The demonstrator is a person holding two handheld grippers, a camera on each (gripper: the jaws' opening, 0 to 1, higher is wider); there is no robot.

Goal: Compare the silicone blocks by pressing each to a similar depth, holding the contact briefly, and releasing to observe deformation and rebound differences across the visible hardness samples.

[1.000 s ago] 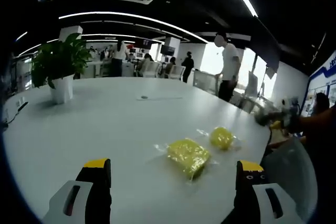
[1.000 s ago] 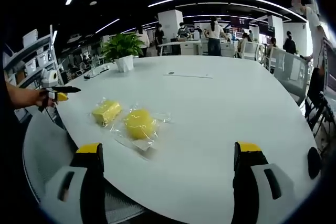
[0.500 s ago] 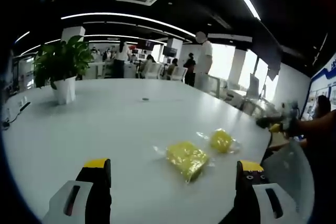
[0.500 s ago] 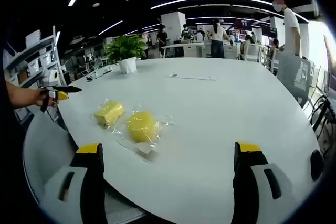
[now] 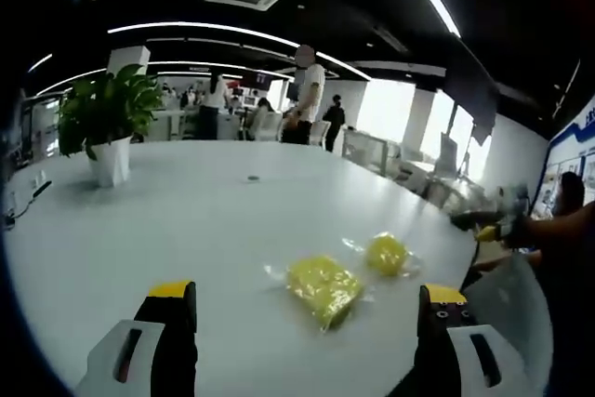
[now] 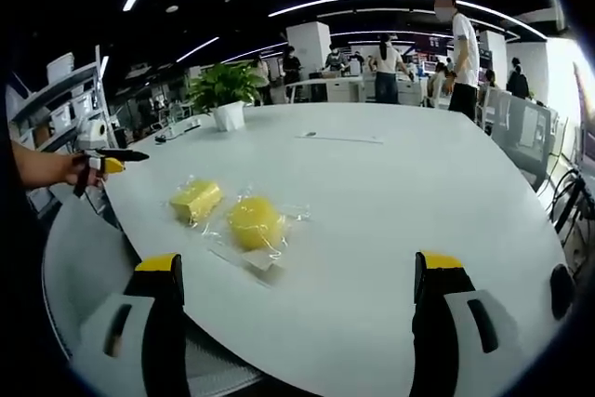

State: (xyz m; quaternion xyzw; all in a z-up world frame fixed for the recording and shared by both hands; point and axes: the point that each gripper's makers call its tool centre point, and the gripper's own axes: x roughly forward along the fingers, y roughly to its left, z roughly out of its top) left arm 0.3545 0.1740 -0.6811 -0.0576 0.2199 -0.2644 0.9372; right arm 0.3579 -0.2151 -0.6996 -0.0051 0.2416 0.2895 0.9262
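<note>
Left gripper view is taken up mostly by a large white oval table (image 5: 139, 230) in an open office, seen from one end. The same table (image 6: 400, 192) is seen in the right gripper view from the opposite side of that end. A potted plant (image 5: 104, 123) stands far back on the left in the left gripper view; in the right gripper view the potted plant (image 6: 223, 95) stands at the far edge. A person in a white shirt (image 5: 305, 104) is seen walking behind the table in the left gripper view, and that person (image 6: 460, 48) appears at the upper right of the right gripper view. Metal shelving (image 6: 56, 109) is shown at the left of the right gripper view.

Two yellow silicone blocks are counted, each in a clear wrapper, lying just beside one another near the table's edge. In the left gripper view the flatter block (image 5: 323, 285) lies nearer and the rounder block (image 5: 386, 254) behind it. In the right gripper view the rounder block (image 6: 253, 222) lies nearer and the flatter block (image 6: 195, 198) to its left.

Two grippers are counted. The left gripper (image 5: 302, 309) is held with jaws wide apart, clear of the blocks. The right gripper (image 6: 296, 276) is likewise held wide apart, gripping nothing. At the left edge of the right gripper view the left gripper (image 6: 104, 161) is seen in a hand (image 6: 79, 172), off the table.
</note>
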